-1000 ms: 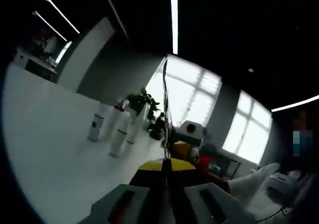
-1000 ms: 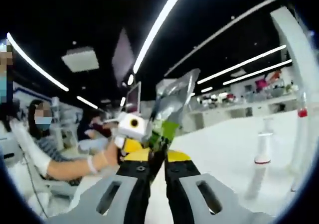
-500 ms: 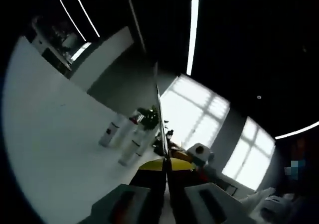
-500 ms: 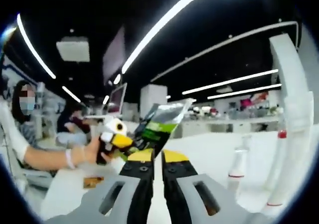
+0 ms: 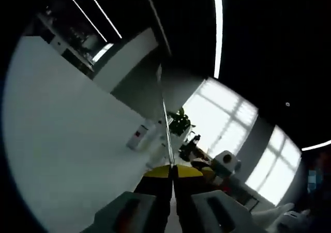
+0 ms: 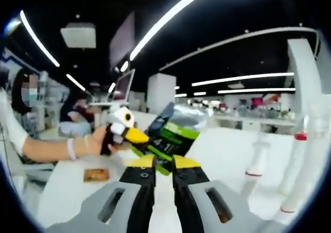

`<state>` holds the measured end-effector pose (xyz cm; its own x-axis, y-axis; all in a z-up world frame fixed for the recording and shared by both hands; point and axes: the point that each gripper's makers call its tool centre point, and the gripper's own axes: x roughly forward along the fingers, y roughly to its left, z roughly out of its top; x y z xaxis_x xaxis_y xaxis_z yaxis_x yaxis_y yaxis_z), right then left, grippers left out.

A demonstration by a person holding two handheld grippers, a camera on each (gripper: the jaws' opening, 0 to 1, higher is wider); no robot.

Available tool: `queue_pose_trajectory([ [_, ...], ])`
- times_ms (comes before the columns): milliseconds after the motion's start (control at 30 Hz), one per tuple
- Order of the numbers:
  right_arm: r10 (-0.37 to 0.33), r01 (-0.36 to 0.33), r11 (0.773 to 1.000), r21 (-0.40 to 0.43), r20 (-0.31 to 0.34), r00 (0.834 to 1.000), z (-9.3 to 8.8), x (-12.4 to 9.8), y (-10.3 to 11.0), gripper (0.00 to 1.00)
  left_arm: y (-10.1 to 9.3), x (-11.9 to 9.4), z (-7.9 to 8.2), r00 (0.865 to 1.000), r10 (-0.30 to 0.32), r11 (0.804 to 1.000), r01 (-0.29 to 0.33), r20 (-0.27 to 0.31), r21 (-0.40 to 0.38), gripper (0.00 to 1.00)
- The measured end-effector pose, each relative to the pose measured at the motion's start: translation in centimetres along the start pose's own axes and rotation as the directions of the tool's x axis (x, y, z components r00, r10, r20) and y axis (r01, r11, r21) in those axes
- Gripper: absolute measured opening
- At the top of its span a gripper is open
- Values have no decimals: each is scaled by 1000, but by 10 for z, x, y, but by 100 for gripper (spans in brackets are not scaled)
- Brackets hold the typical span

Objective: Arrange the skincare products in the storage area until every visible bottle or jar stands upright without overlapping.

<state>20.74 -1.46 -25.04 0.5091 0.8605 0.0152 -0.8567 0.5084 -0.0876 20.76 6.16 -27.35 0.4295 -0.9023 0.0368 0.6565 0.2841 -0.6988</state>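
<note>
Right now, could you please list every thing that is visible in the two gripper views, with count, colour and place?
sachet: one, green and silver, pinched between both grippers above the table
white bottles: at least three, white with red bands, standing at the right of the right gripper view
small bottle: one, white, on the white table
plant: one, green, by the window
seated people: two, behind the table
right gripper: shut on the sachet
left gripper: shut on the sachet's thin edge
hand: one, holding the left gripper
</note>
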Motion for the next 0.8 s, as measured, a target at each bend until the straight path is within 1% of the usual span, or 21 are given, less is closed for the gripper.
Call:
queue_pose_trajectory([
  [33,26,-26,999,29,0,1000,-1,1,4,21,1,0,0,1000,9,1000,-9,2,1,0],
  [67,39,-38,998,56,-2,999,-2,0,12,29,3,-1,0,1000,18,1000,-18,4,-2,0],
  [100,49,-49,996,76,-4,999,-3,1,15,36,4,-2,0,1000,26,1000,-26,5,-15,0],
  [167,53,-51,995,88,-13,999,-5,3,17,51,5,-3,-1,999,34,999,-33,10,-34,0],
  [233,55,-54,995,90,-12,998,-6,4,18,59,6,-3,-1,999,40,998,-40,12,-53,0],
  [267,55,-54,994,90,-11,998,-6,4,19,62,6,-3,-1,999,42,998,-41,12,-56,0],
  [300,50,-50,996,67,-7,999,-7,2,31,62,9,-5,-3,997,77,992,-76,8,-104,0],
  [333,50,-50,997,56,-2,999,-7,1,33,63,9,-5,-4,996,89,991,-87,6,-104,0],
  [367,49,-48,997,60,-4,999,-7,1,33,64,9,-5,-4,996,92,990,-92,4,-106,0],
  [400,44,-43,997,67,-6,999,-8,0,37,66,8,-4,-6,996,94,986,-93,-2,-137,0],
  [467,41,-40,997,72,-3,999,-9,-1,38,73,7,-1,-7,995,96,981,-97,-12,-170,0],
  [500,34,-34,996,79,-5,999,-9,0,37,76,4,2,-8,996,89,977,-92,-26,-192,0],
  [533,32,-32,996,80,-5,999,-9,3,30,78,1,4,-7,997,76,971,-80,-27,-227,0],
  [567,29,-29,996,81,-5,1000,-10,4,27,81,-3,5,-3,998,66,961,-68,-17,-270,0],
  [600,29,-28,996,81,-6,1000,-10,5,24,82,-6,5,1,998,55,955,-54,-7,-292,0],
  [633,27,-26,997,78,-9,1000,-10,5,23,83,-7,3,5,998,55,957,-56,-13,-283,0],
  [700,27,-26,997,72,-7,1000,-9,7,20,85,-11,0,12,997,68,956,-71,-20,-284,0],
  [733,27,-26,997,72,-5,1000,-9,7,20,85,-13,-2,16,995,88,955,-95,-38,-282,0],
  [800,30,-30,997,75,-3,1000,-8,8,19,86,-19,-6,22,992,103,951,-120,-73,-284,0],
])
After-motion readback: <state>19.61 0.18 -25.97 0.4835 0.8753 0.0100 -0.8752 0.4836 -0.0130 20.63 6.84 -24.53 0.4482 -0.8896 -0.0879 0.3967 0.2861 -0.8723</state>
